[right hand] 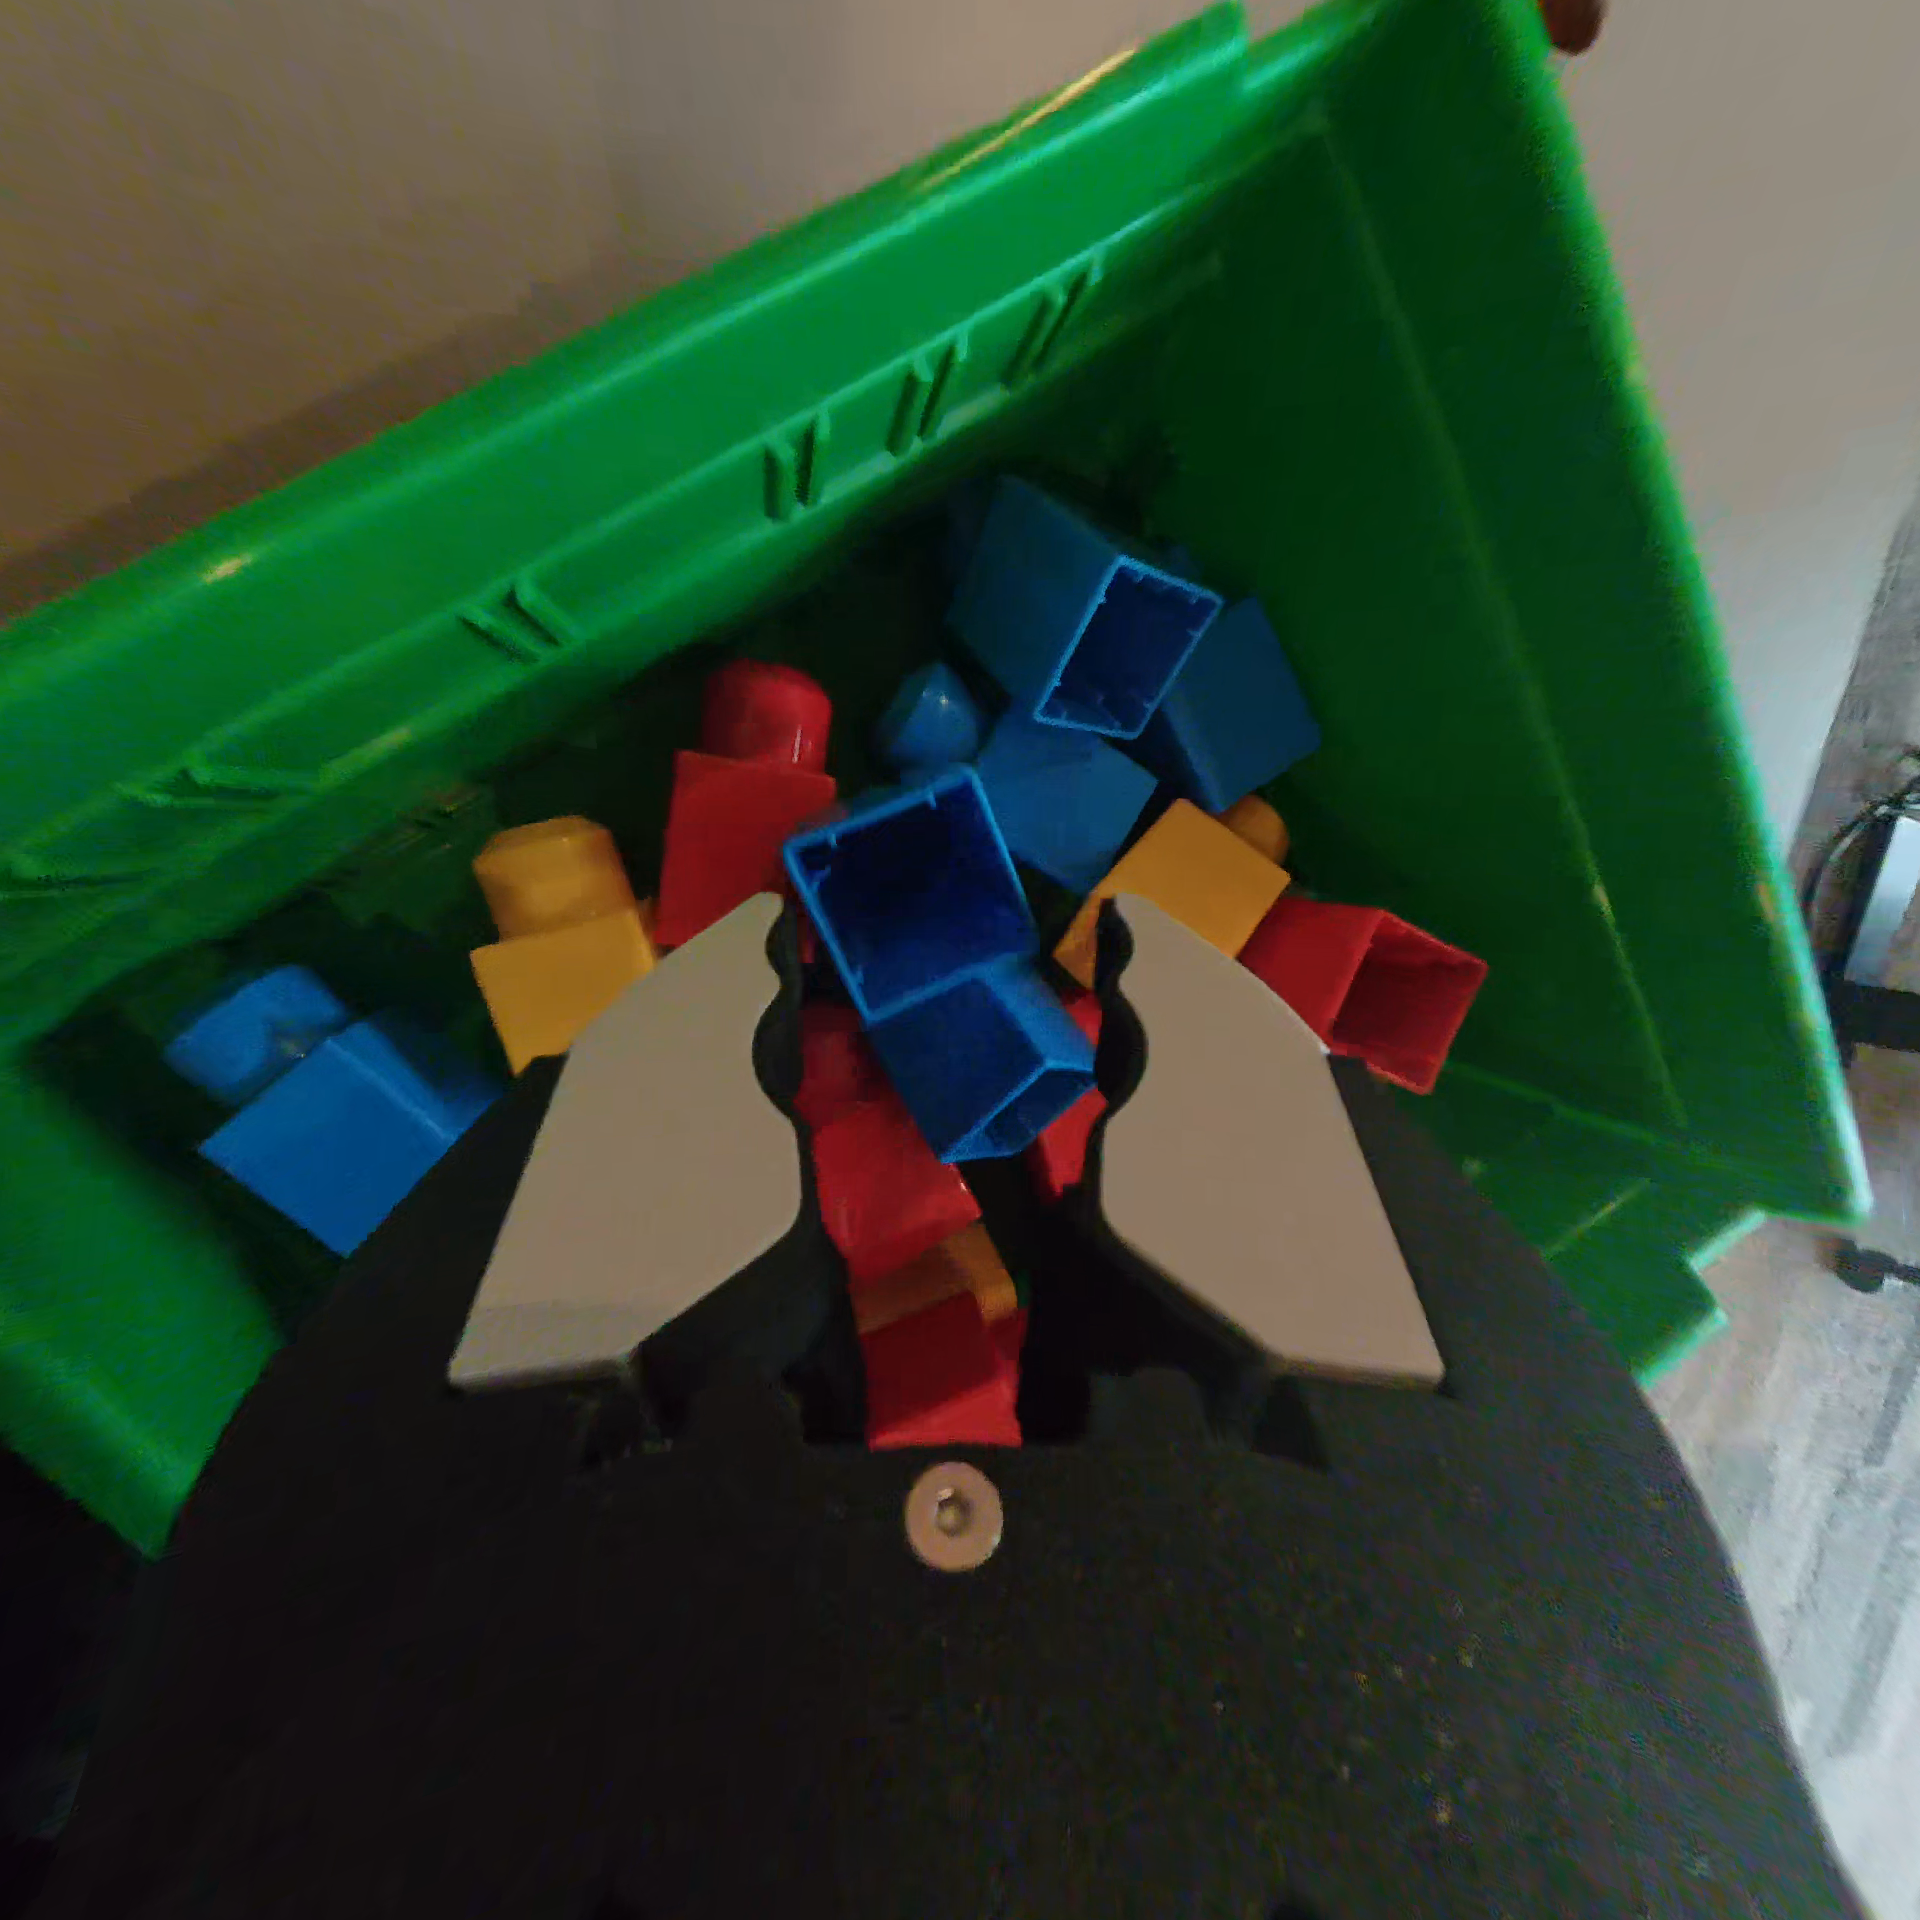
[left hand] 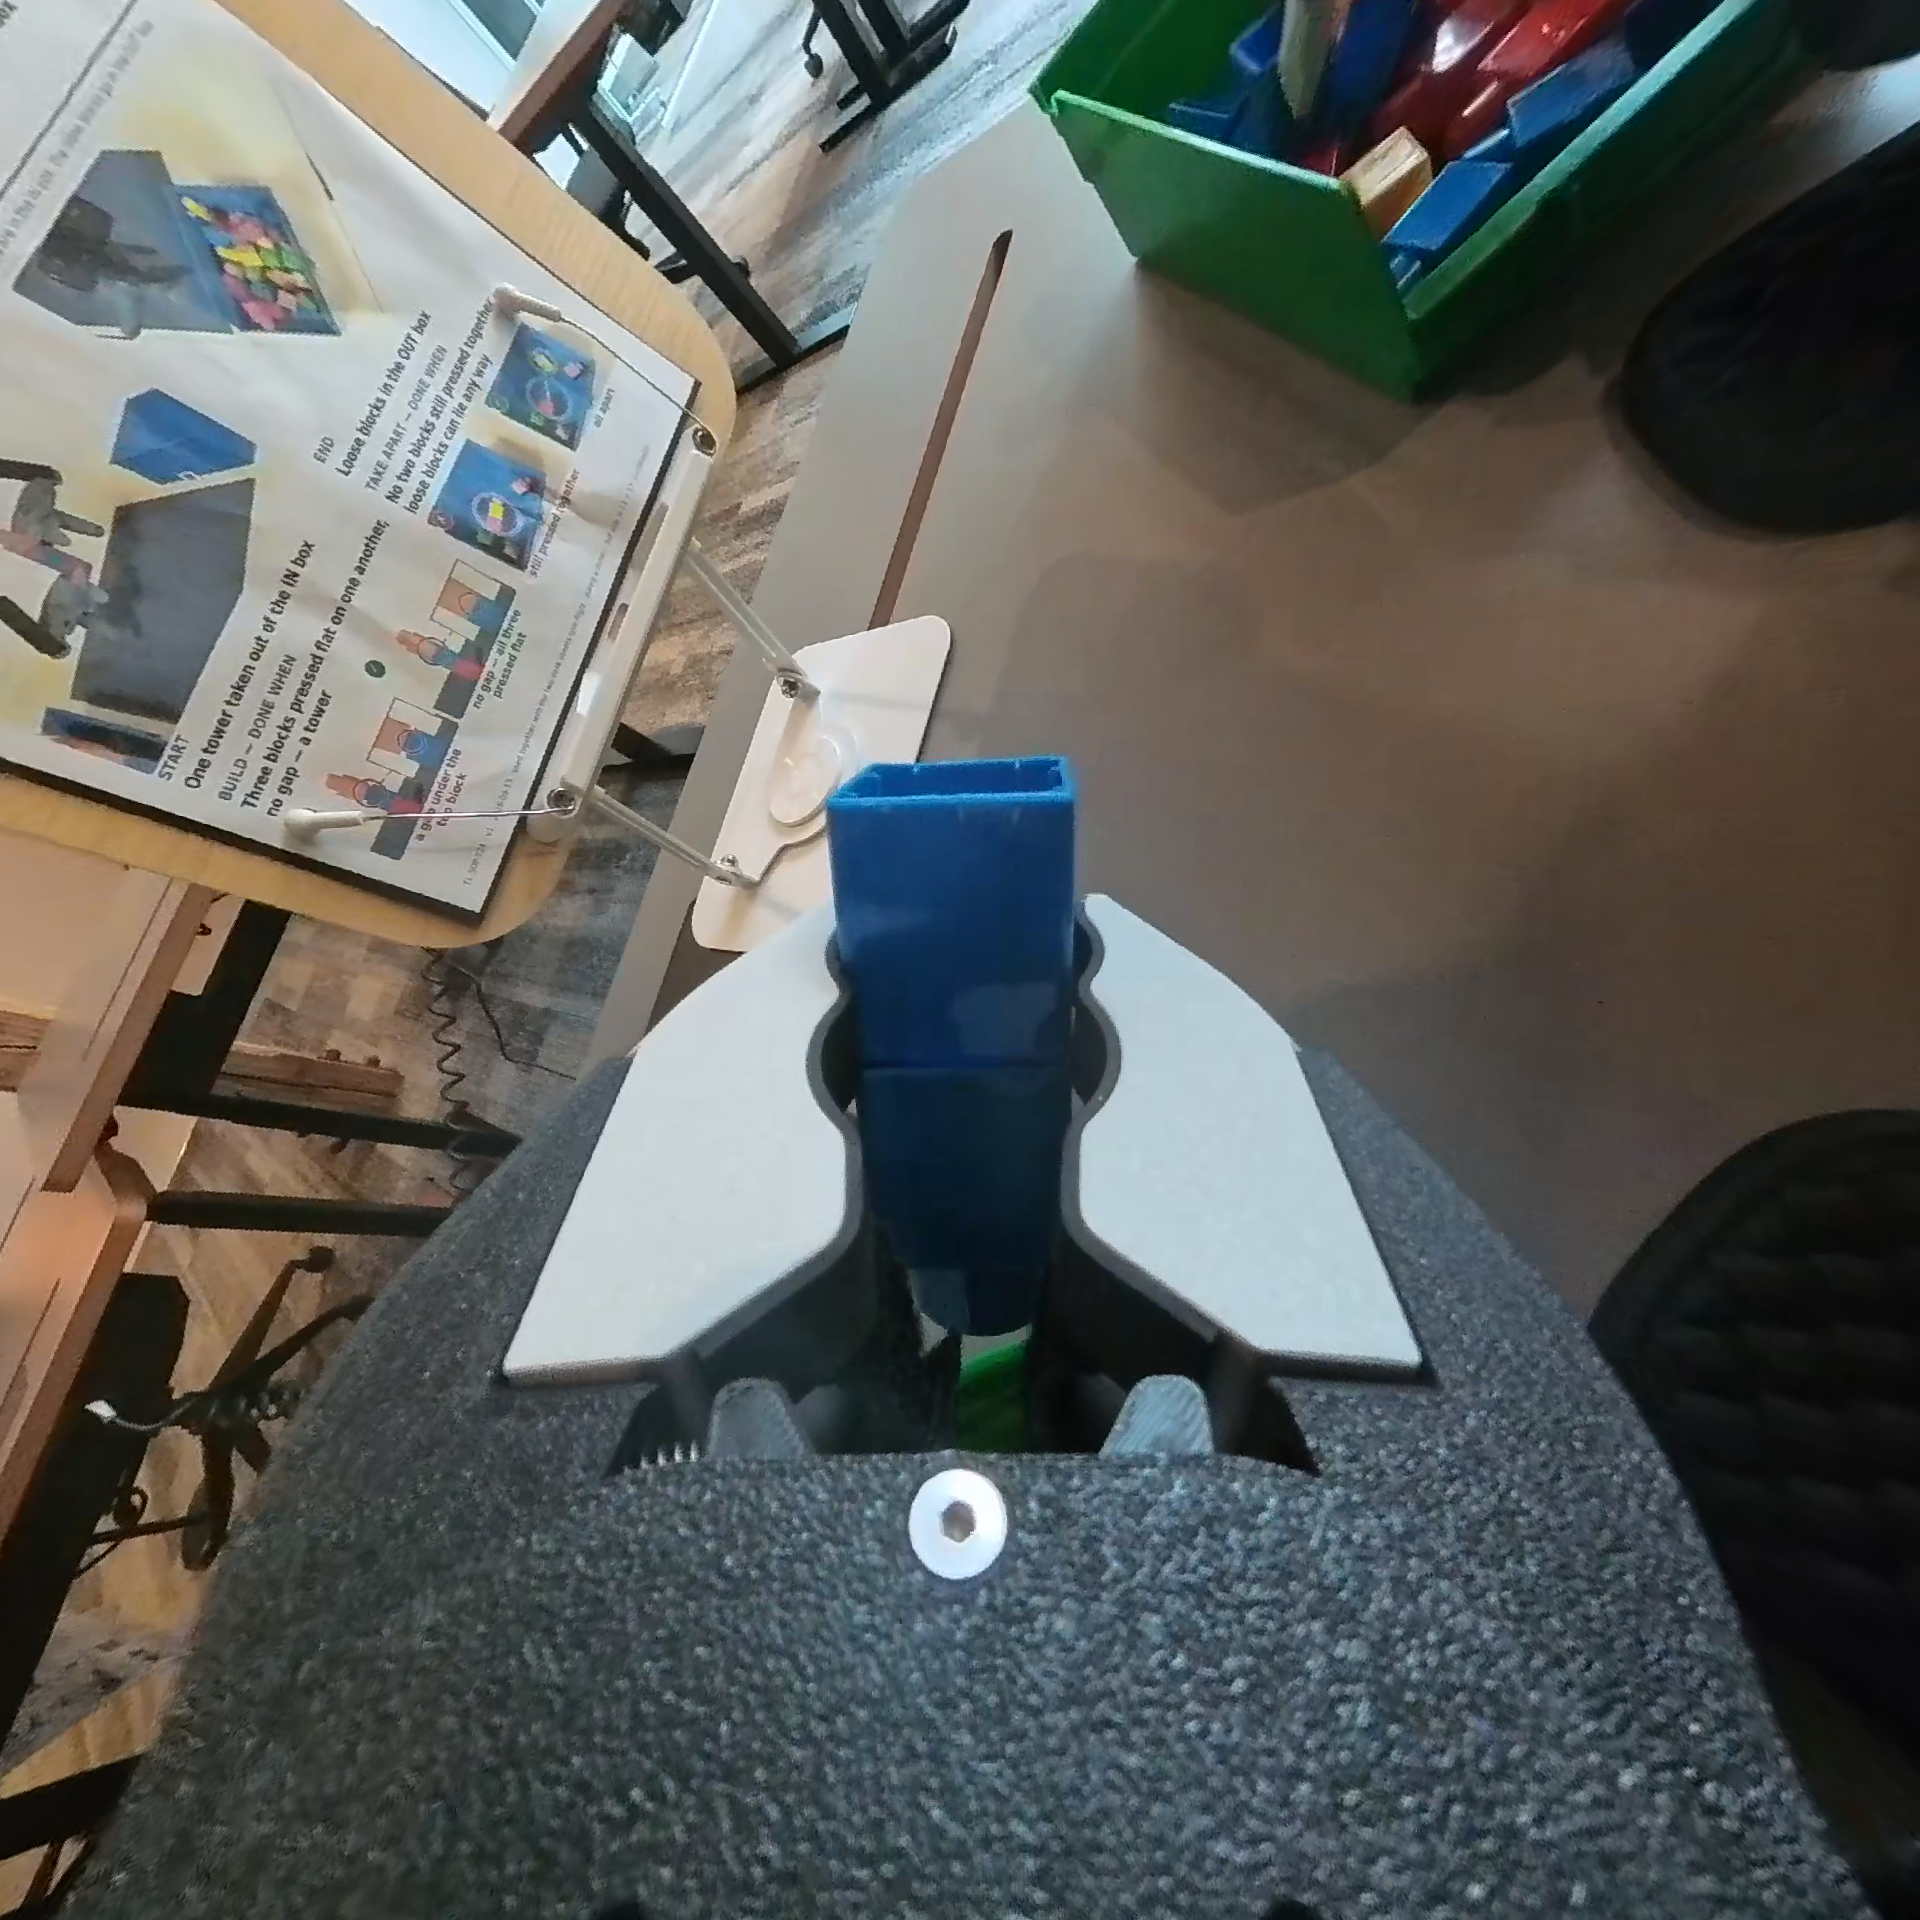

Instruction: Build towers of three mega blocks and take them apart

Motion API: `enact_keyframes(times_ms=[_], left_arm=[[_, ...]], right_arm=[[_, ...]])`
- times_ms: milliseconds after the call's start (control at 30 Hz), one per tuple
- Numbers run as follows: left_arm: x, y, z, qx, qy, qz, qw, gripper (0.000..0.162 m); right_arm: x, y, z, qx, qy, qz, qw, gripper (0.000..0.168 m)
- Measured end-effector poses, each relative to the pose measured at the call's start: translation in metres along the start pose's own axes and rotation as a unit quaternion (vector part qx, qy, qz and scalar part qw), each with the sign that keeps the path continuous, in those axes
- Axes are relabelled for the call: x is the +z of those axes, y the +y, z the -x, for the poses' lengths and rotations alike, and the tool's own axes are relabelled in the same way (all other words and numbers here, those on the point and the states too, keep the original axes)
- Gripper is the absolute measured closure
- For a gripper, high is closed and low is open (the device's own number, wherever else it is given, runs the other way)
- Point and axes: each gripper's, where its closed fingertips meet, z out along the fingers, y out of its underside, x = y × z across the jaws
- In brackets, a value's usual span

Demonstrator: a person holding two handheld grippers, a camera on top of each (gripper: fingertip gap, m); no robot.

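Note:
My left gripper (left hand: 956, 930) is shut on a blue mega block (left hand: 951, 862), held above the grey table (left hand: 1351, 727) with its open hollow end pointing away. A second, darker blue piece (left hand: 961, 1174) sits behind it between the fingers. My right gripper (right hand: 945, 925) is open and reaches down into the green bin (right hand: 727, 416). Its fingers stand on either side of a tilted blue block (right hand: 935, 966) that lies on the pile with its hollow side up. I cannot tell whether the pads touch it. Red (right hand: 894, 1184), yellow (right hand: 561, 956) and other blue blocks (right hand: 332, 1122) lie around it.
A green bin of blocks (left hand: 1247, 239) stands at the table's far right in the left wrist view. An instruction sheet on a wooden board (left hand: 312, 468) leans on a white stand (left hand: 831, 748) at the table's left edge. Black chair parts (left hand: 1766, 395) sit to the right. The left gripper's tips are roughly 50 cm from the right gripper's.

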Motion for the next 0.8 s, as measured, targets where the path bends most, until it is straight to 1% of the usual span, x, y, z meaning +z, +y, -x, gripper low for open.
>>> enact_keyframes(times_ms=[67, 133, 200, 233, 267, 300, 333, 400, 467, 533, 567, 600, 633, 733, 800], left_arm=[[-0.002, 0.000, 0.001, -0.002, -0.003, -0.003, 1.000, 0.125], [-0.003, -0.001, 0.002, -0.004, -0.005, -0.008, 1.000, 0.125], [-0.005, -0.002, 0.002, -0.006, -0.006, -0.015, 1.000, 0.125], [-0.006, -0.002, 0.003, -0.007, -0.006, -0.018, 1.000, 0.125], [-0.007, -0.003, 0.003, -0.008, -0.006, -0.022, 1.000, 0.125], [-0.008, -0.005, 0.002, -0.008, -0.005, -0.026, 1.000, 0.125], [-0.009, -0.006, 0.002, -0.008, -0.004, -0.031, 0.999, 0.125], [-0.010, -0.010, 0.000, -0.008, 0.001, -0.042, 0.999, 0.125], [-0.011, -0.014, -0.002, -0.006, 0.007, -0.052, 0.999, 0.125], [-0.011, -0.017, -0.005, -0.003, 0.015, -0.057, 0.998, 0.125], [-0.010, -0.018, -0.007, -0.001, 0.019, -0.057, 0.998, 0.125], [-0.009, -0.019, -0.008, 0.002, 0.023, -0.057, 0.998, 0.125], [-0.008, -0.020, -0.010, 0.004, 0.027, -0.055, 0.998, 0.125], [-0.004, -0.024, -0.016, 0.013, 0.040, -0.053, 0.998, 0.125], [-0.001, -0.027, -0.020, 0.019, 0.049, -0.052, 0.997, 0.125]], right_arm=[[-0.015, -0.009, -0.003, 0.009, 0.013, -0.025, 1.000, 0.112], [-0.042, -0.028, 0.002, -0.007, 0.022, -0.080, 0.997, 0.113], [-0.080, -0.061, 0.023, -0.047, 0.013, -0.175, 0.983, 0.115], [-0.104, -0.080, 0.042, -0.075, -0.006, -0.235, 0.969, 0.117], [-0.129, -0.098, 0.067, -0.109, -0.036, -0.297, 0.948, 0.118], [-0.155, -0.113, 0.098, -0.149, -0.074, -0.357, 0.919, 0.118], [-0.180, -0.124, 0.133, -0.195, -0.120, -0.408, 0.884, 0.118], [-0.224, -0.128, 0.206, -0.295, -0.207, -0.476, 0.802, 0.118], [-0.256, -0.122, 0.271, -0.381, -0.268, -0.513, 0.721, 0.118], [-0.275, -0.110, 0.329, -0.444, -0.317, -0.533, 0.647, 0.119], [-0.280, -0.104, 0.354, -0.466, -0.334, -0.536, 0.620, 0.120], [-0.281, -0.100, 0.373, -0.485, -0.340, -0.534, 0.603, 0.120], [-0.277, -0.098, 0.388, -0.502, -0.334, -0.528, 0.598, 0.120], [-0.262, -0.105, 0.407, -0.520, -0.294, -0.525, 0.606, 0.121], [-0.261, -0.109, 0.412, -0.509, -0.302, -0.531, 0.607, 0.123]])
